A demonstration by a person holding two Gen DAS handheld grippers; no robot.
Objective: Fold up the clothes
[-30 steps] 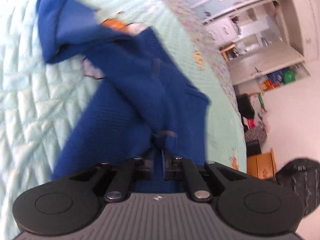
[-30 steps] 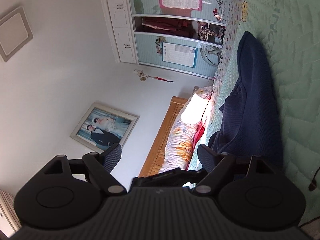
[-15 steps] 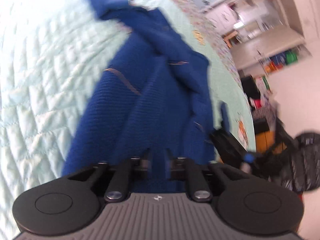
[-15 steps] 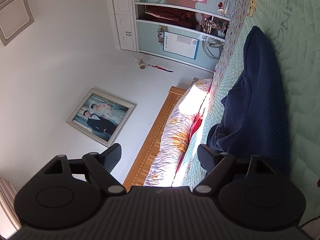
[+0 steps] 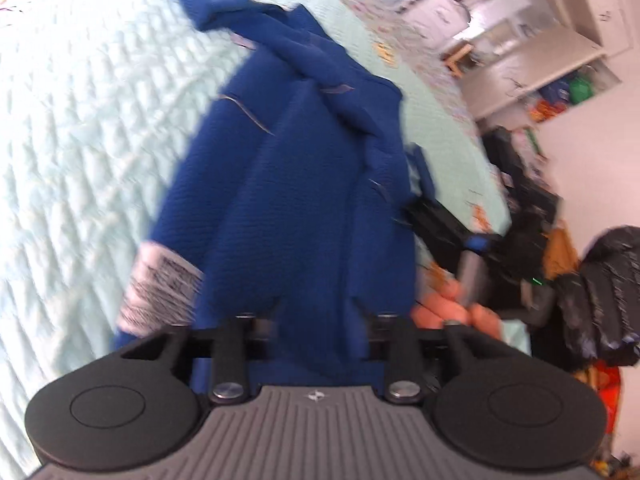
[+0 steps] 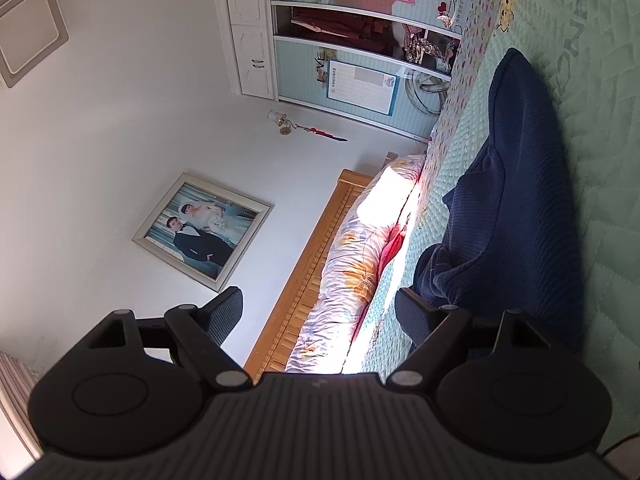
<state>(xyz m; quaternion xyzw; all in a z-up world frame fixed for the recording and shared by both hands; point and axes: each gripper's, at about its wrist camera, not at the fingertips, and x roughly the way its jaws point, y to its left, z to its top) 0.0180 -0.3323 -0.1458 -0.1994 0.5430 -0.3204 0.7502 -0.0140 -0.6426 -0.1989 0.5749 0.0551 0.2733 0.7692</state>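
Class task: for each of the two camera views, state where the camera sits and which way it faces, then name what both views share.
Left wrist: on the left claw, looking down at the blue garment on the green quilt; its jaws are opening with cloth between them; a hand holding the other claw shows.
Right wrist: on the right claw, open and empty, tilted towards wall and wardrobe.
Shared: garment and quilt.

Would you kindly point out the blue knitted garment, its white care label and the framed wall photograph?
Blue knitted garment [image 5: 304, 216]: left wrist view, middle panel.
White care label [image 5: 160, 292]: left wrist view, printed face.
Framed wall photograph [image 6: 202, 226]: right wrist view, centre.
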